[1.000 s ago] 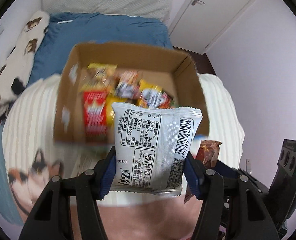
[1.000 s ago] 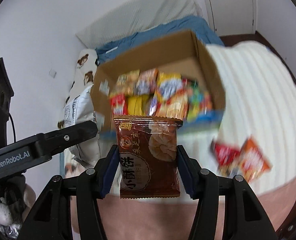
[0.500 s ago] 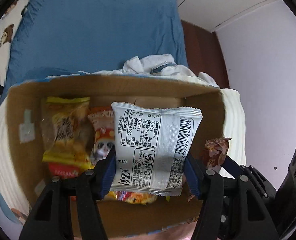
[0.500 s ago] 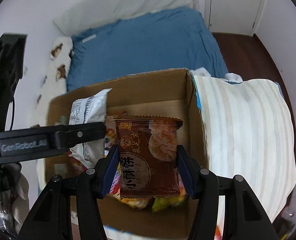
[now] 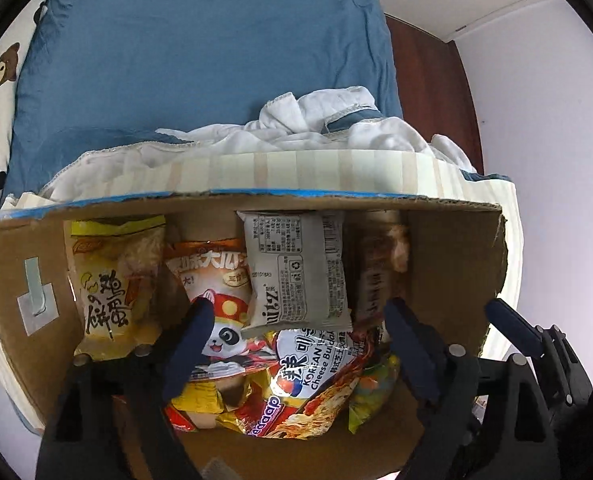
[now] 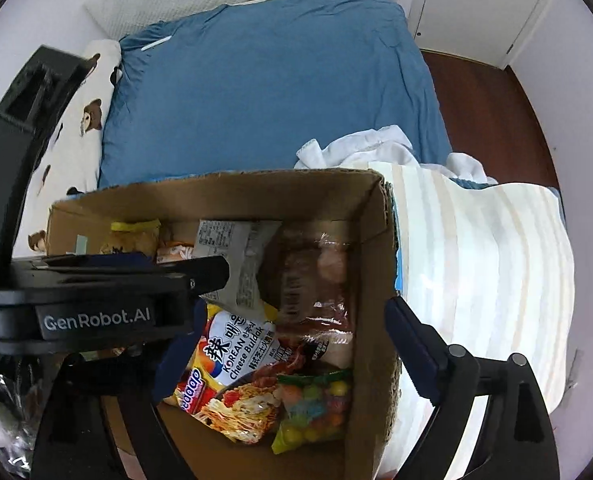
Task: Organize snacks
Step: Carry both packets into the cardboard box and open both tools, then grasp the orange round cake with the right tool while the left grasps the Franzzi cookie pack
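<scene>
A brown cardboard box (image 5: 452, 264) holds several snack packets; it also shows in the right wrist view (image 6: 372, 240). My left gripper (image 5: 296, 344) is open and empty above the box. A silver packet (image 5: 296, 272) leans against the far wall inside, also visible in the right wrist view (image 6: 240, 256). A brown pastry packet (image 5: 376, 276) stands beside it, on its right (image 6: 316, 280). My right gripper (image 6: 292, 344) is open and empty over the box's right part. A Korean noodle pack (image 6: 236, 364) and a candy bag (image 6: 316, 404) lie below it.
The box sits on a cream striped blanket (image 6: 476, 264) on a bed with a blue sheet (image 5: 200, 60). White crumpled cloth (image 5: 336, 120) lies behind the box. A yellow packet (image 5: 112, 280) and a panda packet (image 5: 216, 300) stand at the box's left. The left gripper body (image 6: 96, 304) crosses the right view.
Both grippers have opened and let go. The silver packet and the brown pastry packet have dropped into the box against its far wall.
</scene>
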`<state>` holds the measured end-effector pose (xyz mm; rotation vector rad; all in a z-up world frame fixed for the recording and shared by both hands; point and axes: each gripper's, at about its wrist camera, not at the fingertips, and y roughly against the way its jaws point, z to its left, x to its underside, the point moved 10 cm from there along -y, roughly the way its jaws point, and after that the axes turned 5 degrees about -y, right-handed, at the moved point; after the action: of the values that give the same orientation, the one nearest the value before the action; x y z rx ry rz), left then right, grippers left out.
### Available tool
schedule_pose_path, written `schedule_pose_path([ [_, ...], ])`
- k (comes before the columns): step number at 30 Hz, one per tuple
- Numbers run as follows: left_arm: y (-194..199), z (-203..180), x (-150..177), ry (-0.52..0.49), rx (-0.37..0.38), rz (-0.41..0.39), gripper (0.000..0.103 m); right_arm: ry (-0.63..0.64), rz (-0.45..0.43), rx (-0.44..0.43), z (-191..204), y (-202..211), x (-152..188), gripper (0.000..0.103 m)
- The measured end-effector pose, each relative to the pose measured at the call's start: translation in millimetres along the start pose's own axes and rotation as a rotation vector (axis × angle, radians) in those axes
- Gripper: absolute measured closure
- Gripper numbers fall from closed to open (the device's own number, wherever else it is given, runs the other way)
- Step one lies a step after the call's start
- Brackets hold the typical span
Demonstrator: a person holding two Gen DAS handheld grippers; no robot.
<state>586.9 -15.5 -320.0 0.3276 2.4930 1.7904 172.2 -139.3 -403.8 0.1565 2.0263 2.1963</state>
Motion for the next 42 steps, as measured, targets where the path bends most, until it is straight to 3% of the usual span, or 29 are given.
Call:
schedule_pose_path([
  [4, 6.3, 0.3, 7.9, -0.018, -0.022, -0.015, 0.014, -0.005, 0.004, 0.005, -1.8, 1.6, 5.4, 0.009],
  [8, 19.3, -1.5, 18.4, -0.014, 0.006, -0.051, 0.014, -0.01, 0.004, -0.003, 0.2, 12.9, 19.4, 0.009],
  [14, 49.6, 5.8, 36.3, -0.046, -0.07, -0.159, 0.014, -0.02, -0.012, -0.035, 6.1, 27.5, 48.7, 0.009],
  [28, 102.1, 18.1, 139.7, -0.09, -0.188, -0.381, 0.014, -0.011, -0.149, -0.038, 12.4, 66.7, 120.5, 0.009],
  [35, 116.7, 16.3, 190.2, -0.099, -0.21, -0.473, 0.014, 0.008, -0.221, -0.036, 16.0, 92.7, 158.9, 0.009],
  [42, 149.8, 11.6, 234.8, -0.116, -0.258, -0.644, 0.014, 0.011, -0.354, -0.016, 16.2, 133.2, 198.4, 0.009],
])
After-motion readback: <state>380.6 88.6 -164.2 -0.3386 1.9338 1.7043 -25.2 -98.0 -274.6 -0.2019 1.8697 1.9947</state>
